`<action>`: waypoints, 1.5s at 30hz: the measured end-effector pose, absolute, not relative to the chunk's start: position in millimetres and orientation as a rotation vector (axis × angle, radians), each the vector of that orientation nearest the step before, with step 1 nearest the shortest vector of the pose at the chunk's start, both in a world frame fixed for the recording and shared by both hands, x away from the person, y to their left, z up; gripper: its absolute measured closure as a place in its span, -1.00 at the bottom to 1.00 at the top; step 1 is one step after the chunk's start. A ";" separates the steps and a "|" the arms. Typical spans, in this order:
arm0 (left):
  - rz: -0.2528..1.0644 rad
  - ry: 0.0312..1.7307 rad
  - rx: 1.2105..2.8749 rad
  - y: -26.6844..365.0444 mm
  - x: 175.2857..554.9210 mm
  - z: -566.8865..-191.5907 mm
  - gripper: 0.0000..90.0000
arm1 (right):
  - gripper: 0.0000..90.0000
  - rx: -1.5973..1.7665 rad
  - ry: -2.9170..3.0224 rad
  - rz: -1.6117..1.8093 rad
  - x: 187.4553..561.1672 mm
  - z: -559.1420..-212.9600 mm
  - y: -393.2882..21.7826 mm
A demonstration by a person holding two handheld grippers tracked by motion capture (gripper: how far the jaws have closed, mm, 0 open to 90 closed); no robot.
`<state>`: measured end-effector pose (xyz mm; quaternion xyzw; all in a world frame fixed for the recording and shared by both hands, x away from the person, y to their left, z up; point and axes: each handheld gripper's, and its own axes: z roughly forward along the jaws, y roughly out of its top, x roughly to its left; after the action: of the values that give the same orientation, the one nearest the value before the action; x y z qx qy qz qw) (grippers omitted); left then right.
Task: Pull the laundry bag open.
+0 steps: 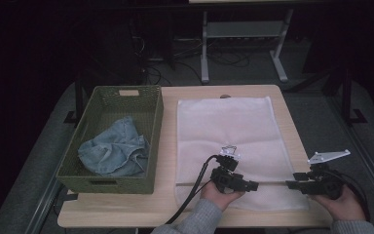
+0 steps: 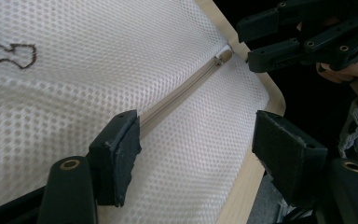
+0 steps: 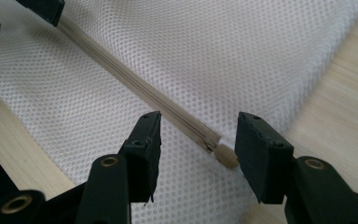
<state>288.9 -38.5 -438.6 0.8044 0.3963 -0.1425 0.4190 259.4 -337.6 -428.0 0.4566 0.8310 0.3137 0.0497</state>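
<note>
A white mesh laundry bag (image 1: 226, 146) lies flat on the right half of the wooden table (image 1: 168, 122), its beige zipper (image 3: 144, 93) running along the near edge. The zipper pull (image 3: 226, 157) sits at the right end, between the spread jaws of the right gripper (image 3: 196, 144), apparently untouched. The left gripper (image 2: 193, 140) hovers over the same zipper line farther left, jaws also spread. A brown stitched mark (image 2: 9, 51) on the mesh is not readable. Left of the bag, a green woven basket (image 1: 151, 126) holds crumpled blue denim (image 1: 114, 148).
</note>
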 end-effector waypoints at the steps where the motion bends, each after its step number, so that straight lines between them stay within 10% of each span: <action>1: -0.357 0.996 2.019 -40.5 289.6 -438.3 -0.29 | 0.11 1.412 2.525 0.961 259.2 -427.8 -339.6; 45: -0.464 1.052 2.033 -114.6 307.2 -448.8 -0.10 | 0.61 1.995 2.419 0.882 268.2 -453.4 -371.4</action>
<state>307.2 -114.6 -448.8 0.8008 0.4142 -0.1829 0.3921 268.2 -371.4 -453.4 0.6114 0.7414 0.2702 -0.0580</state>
